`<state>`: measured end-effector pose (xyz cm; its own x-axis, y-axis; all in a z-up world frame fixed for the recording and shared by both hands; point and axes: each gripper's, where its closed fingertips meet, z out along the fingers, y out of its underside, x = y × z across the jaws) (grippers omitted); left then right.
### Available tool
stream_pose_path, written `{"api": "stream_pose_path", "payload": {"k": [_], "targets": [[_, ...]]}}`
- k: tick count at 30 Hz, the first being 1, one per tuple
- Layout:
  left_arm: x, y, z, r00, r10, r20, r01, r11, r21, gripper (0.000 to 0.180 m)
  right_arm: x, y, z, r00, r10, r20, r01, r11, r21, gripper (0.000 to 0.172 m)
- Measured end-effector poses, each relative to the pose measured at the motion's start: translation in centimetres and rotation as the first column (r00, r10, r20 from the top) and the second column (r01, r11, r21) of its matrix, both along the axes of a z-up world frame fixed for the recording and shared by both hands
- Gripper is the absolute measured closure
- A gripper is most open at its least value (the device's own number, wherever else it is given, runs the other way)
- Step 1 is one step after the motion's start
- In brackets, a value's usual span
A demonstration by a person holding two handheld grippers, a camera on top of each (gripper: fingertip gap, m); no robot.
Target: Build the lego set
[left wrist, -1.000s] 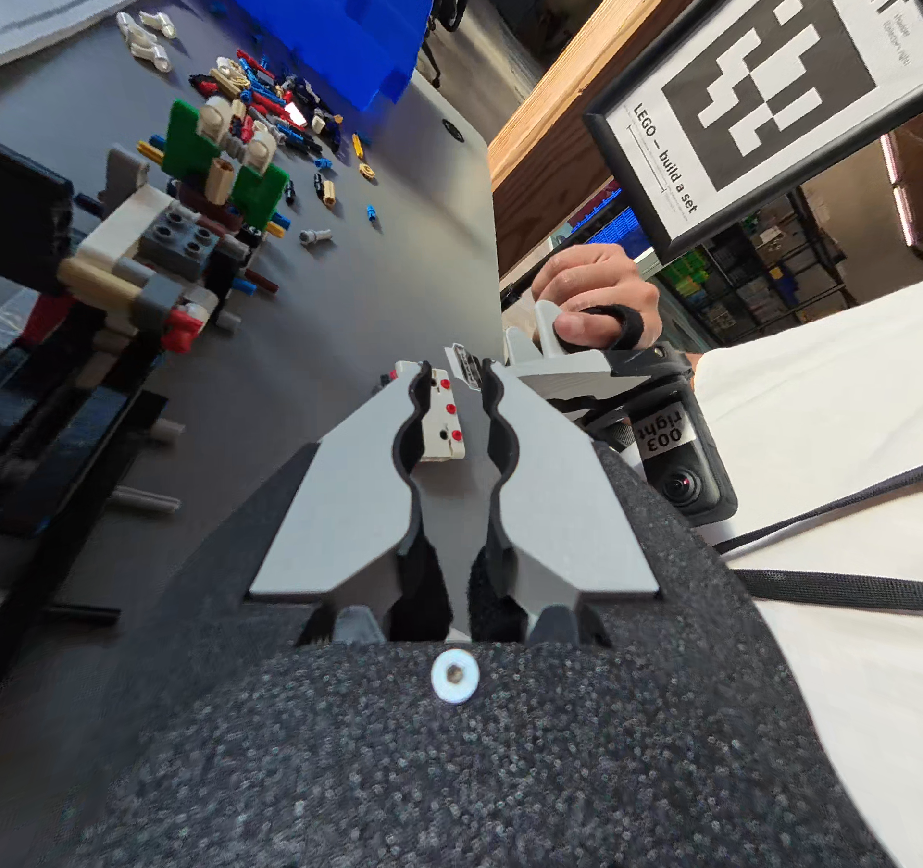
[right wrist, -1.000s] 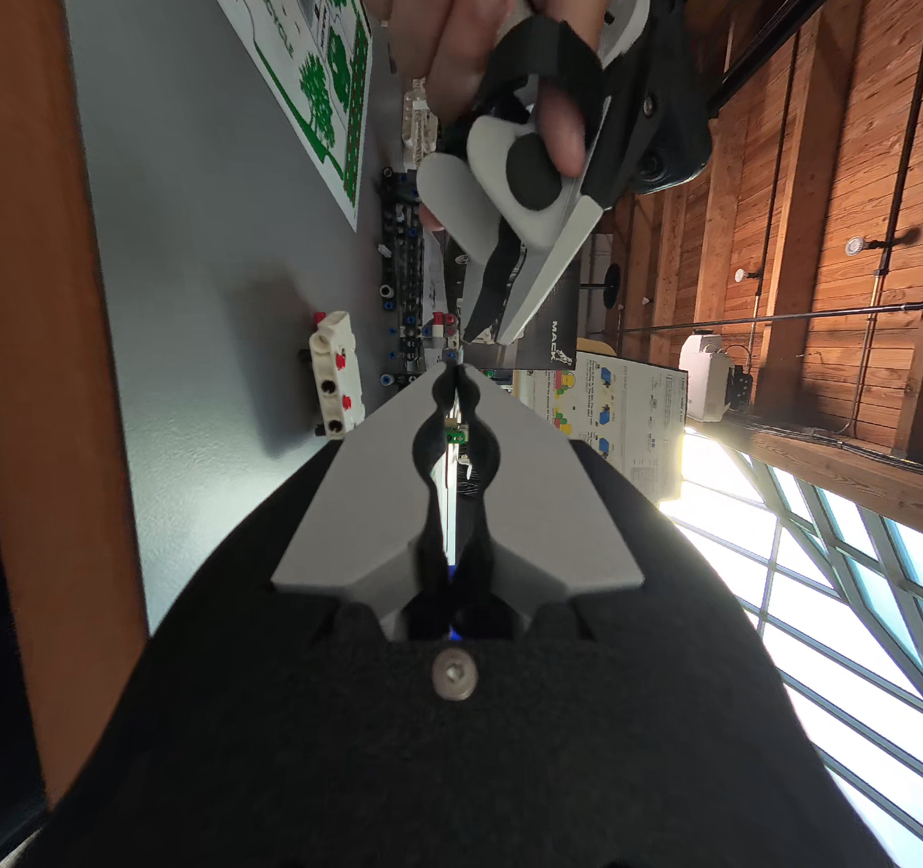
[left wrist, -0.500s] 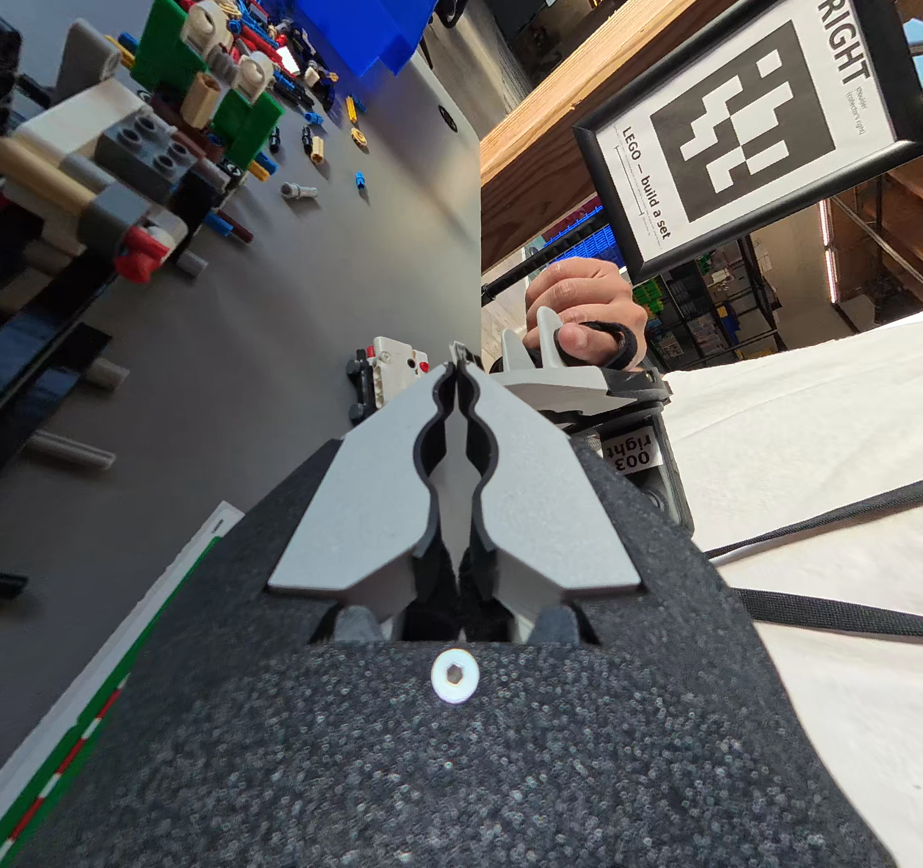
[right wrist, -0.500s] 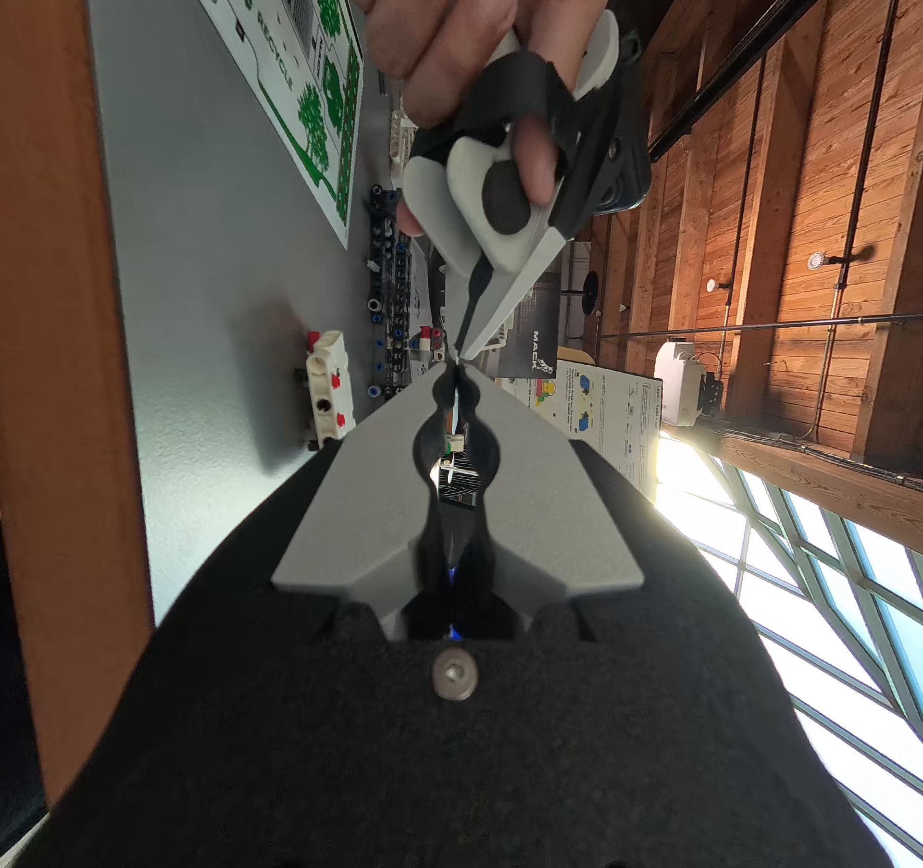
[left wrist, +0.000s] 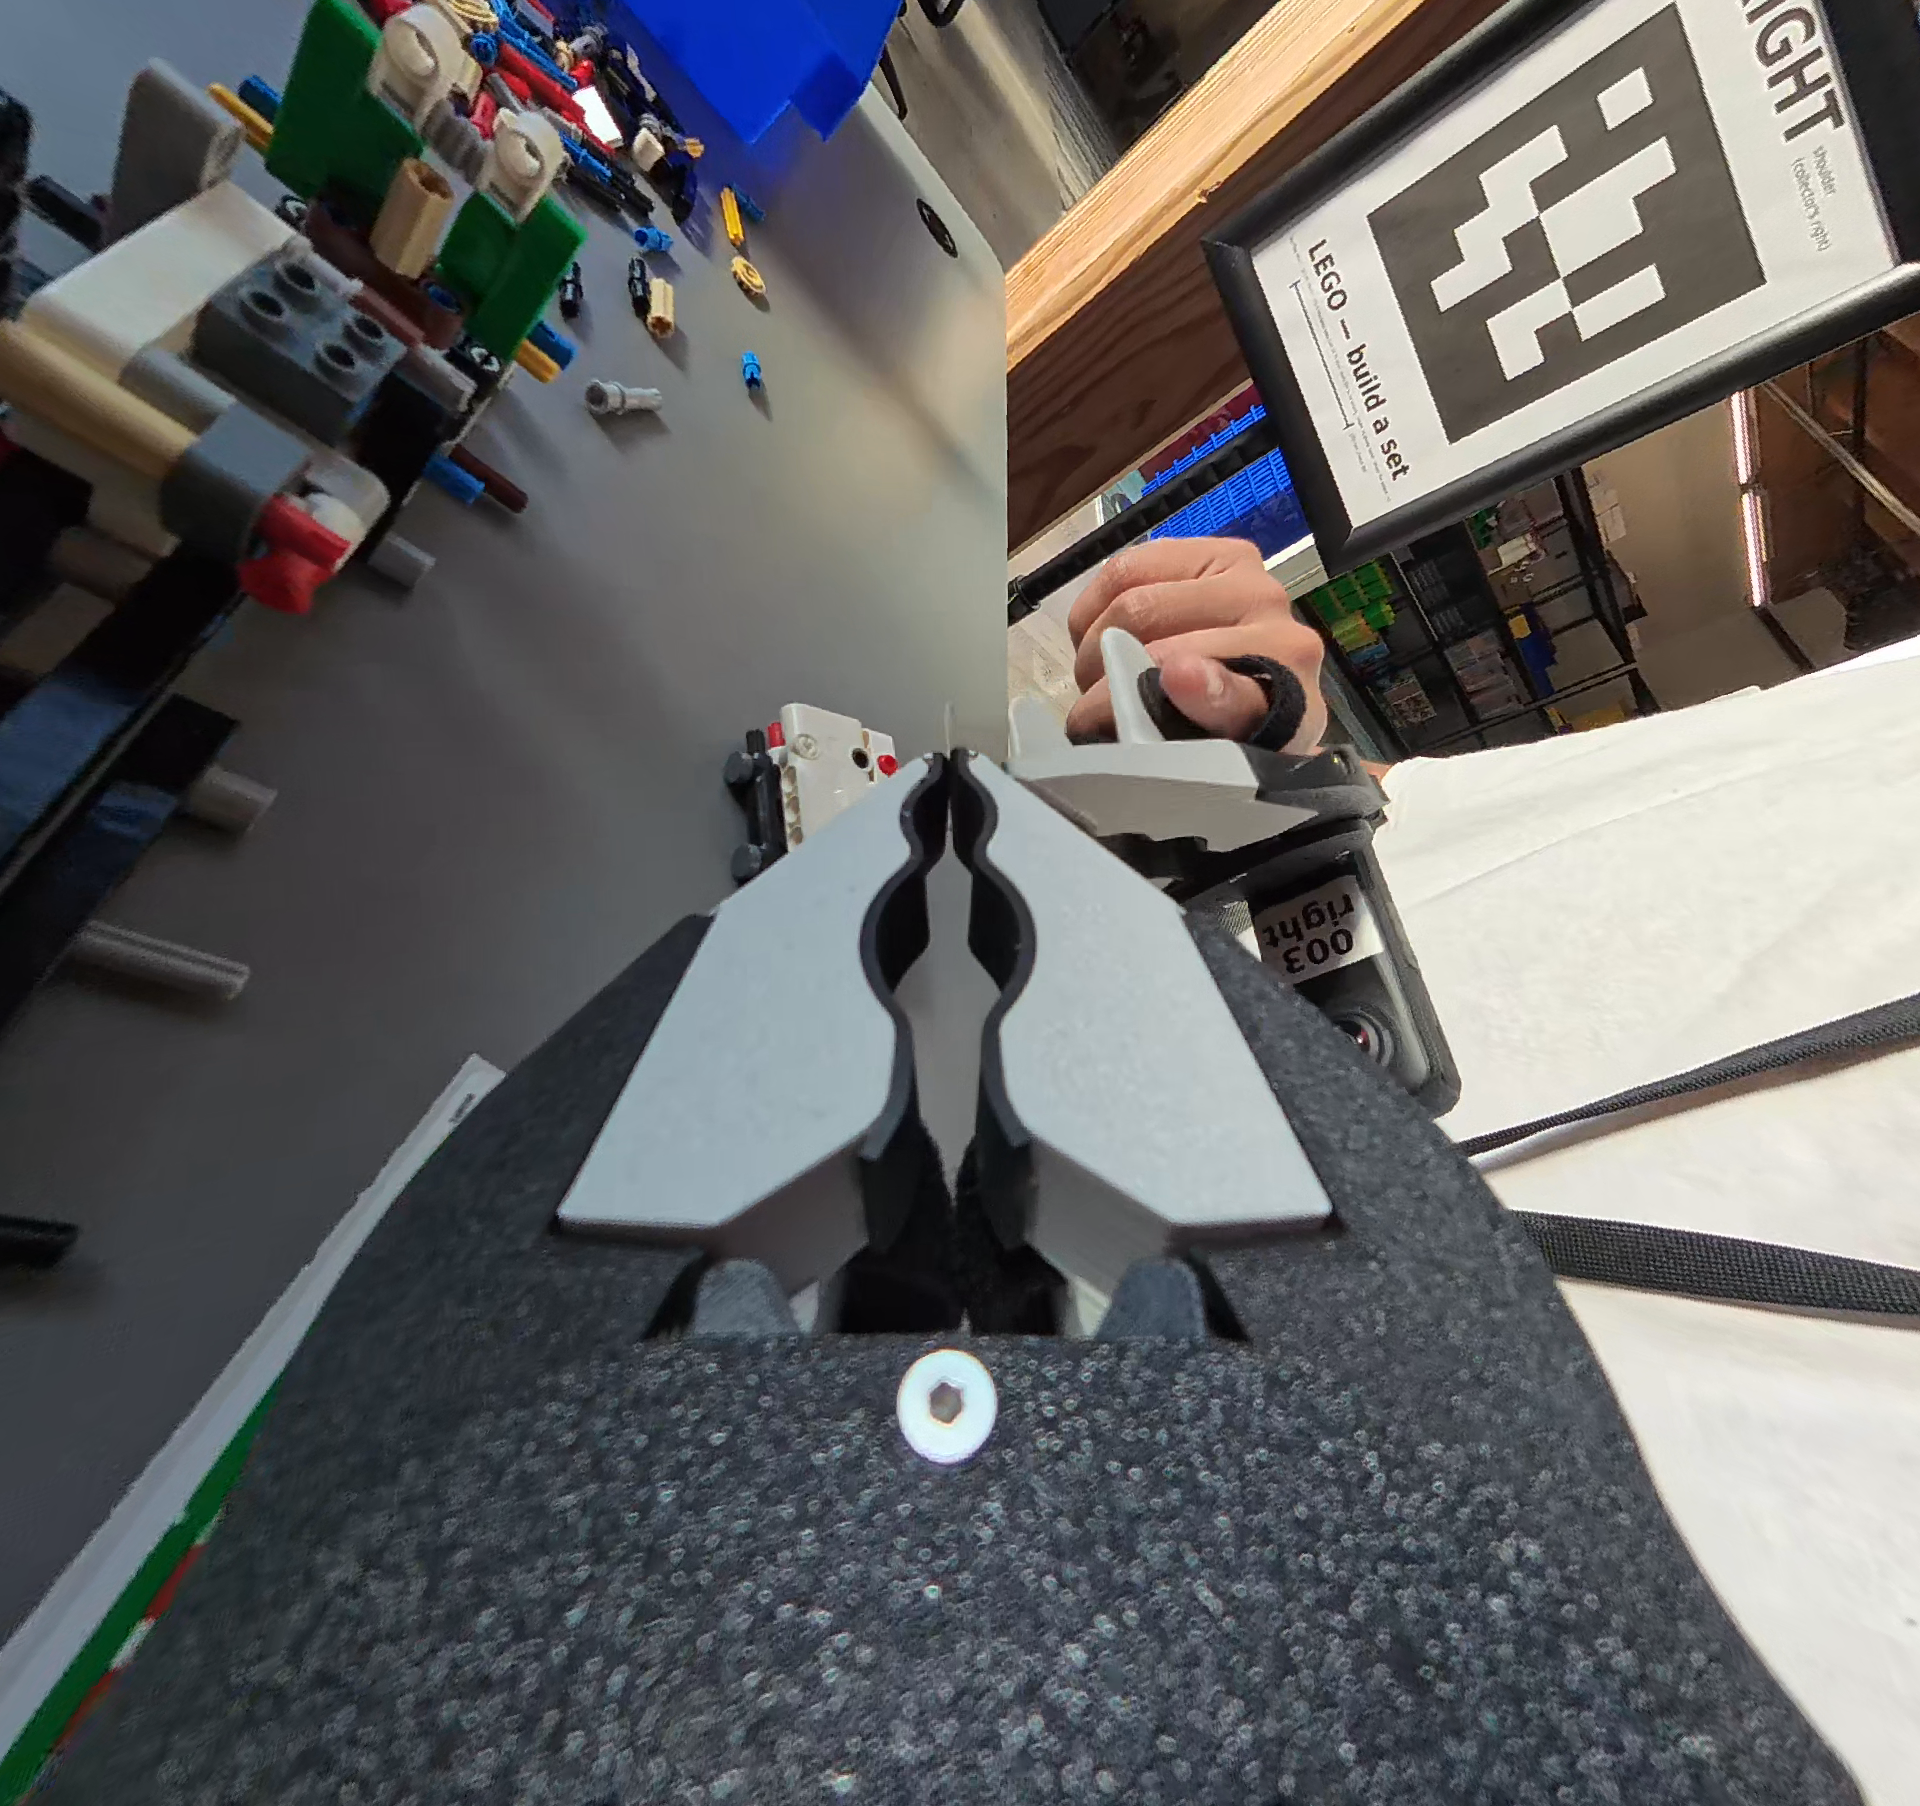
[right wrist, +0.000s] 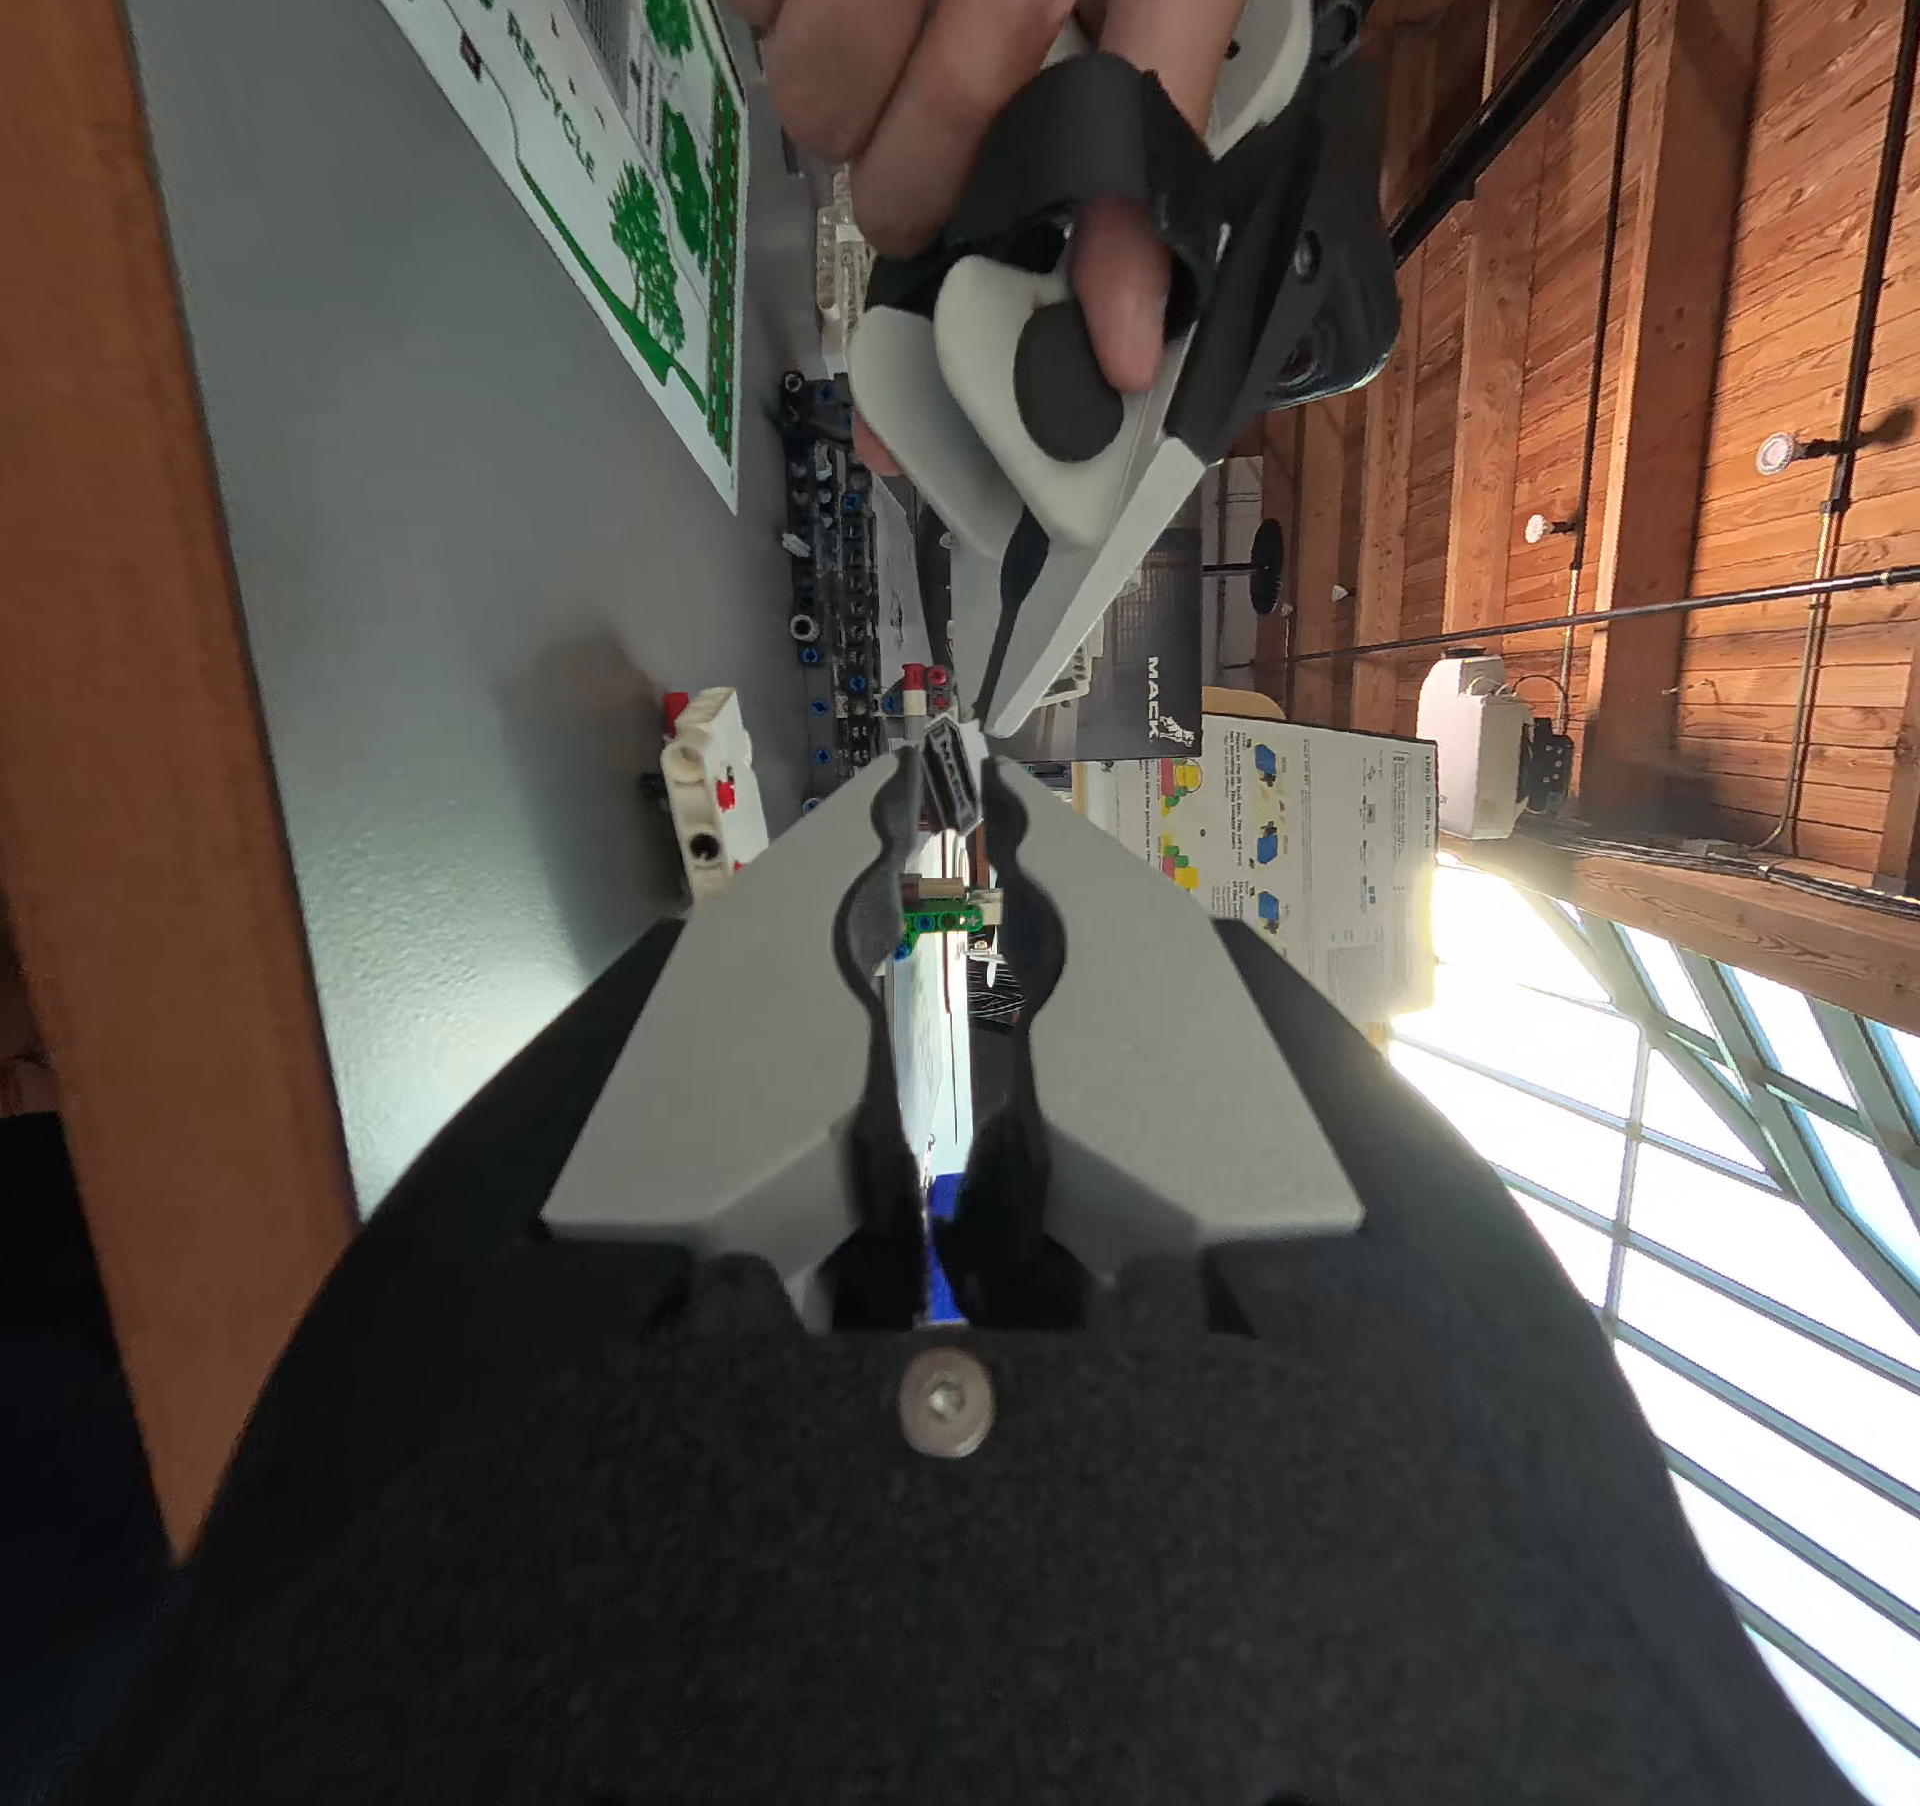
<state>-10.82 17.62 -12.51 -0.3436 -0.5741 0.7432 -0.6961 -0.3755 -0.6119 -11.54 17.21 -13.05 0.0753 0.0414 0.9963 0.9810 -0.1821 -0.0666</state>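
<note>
Holding a thin white sticker sheet edge-on, my left claw is pinched shut on it. My right claw stands slightly apart around its small dark sticker, long axis along the fingers, beside the white block.

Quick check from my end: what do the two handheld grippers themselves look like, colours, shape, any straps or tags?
Both grippers, left and right, have light grey wedge-shaped jaws with wavy black inner pads on speckled black bodies. A black strap loops over one finger, and a small white tag sits beside the right gripper's camera.
</note>
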Motion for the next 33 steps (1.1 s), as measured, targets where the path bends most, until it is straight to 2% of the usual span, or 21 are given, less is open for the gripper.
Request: {"api": "stream_pose_path", "payload": {"k": [2,5,7,9,11,14,17,19,23,28,33], "targets": [[-0.1,-0.2,-0.2,1.000,-0.017,-0.006,0.017,1.000,0.009,0.180,-0.2,-0.1,0.4,0.999,0.014,-0.050,-0.013,1.000,0.020,0.149],[-0.1,-0.6,-0.7,0.999,-0.039,-0.022,0.040,0.999,0.022,0.180,-0.2,-0.4,0.1,0.988,0.016,-0.152,-0.019,1.000,-0.021,0.144],[0.1,-0.5,-0.8,0.999,-0.034,-0.031,0.034,0.999,0.010,0.180,-0.4,-0.9,-0.3,0.960,0.016,-0.279,-0.038,0.997,-0.073,0.137],[0.3,-0.1,-1.0,0.999,-0.029,-0.043,0.029,1.000,0.006,0.180,-0.1,-1.3,0.2,0.910,0.007,-0.414,-0.036,0.997,-0.062,0.131],[0.4,0.0,-1.1,0.998,-0.024,-0.052,0.024,1.000,0.000,0.180,0.3,-1.6,0.6,0.889,0.001,-0.457,-0.027,0.998,-0.051,0.129],[0.3,0.0,-0.9,0.998,-0.021,-0.058,0.021,1.000,-0.011,0.180,1.0,-1.9,0.9,0.909,-0.017,-0.416,0.009,1.000,-0.023,0.133],[0.1,-0.5,-0.8,0.996,-0.034,-0.078,0.033,0.999,-0.015,0.180,0.7,-1.9,1.0,0.951,-0.009,-0.308,0.011,1.000,0.004,0.135],[-0.1,-1.0,-0.8,0.994,-0.049,-0.102,0.048,0.999,-0.019,0.167,0.4,-1.8,1.1,0.963,0.004,-0.269,-0.002,1.000,0.009,0.135],[0.1,-1.0,-1.1,0.988,-0.056,-0.142,0.056,0.998,-0.009,0.166,0.3,-1.8,1.4,0.981,0.017,-0.194,-0.012,1.000,0.026,0.135],[-0.2,-1.6,-1.3,0.979,-0.098,-0.177,0.091,0.995,-0.049,0.166,0.1,-1.9,1.7,0.986,0.023,-0.165,-0.018,0.999,0.034,0.136],[-0.2,-2.0,-1.4,0.978,-0.105,-0.179,0.097,0.994,-0.051,0.180,-0.2,-2.0,1.7,0.988,0.030,-0.151,-0.024,0.999,0.039,0.137]]}}
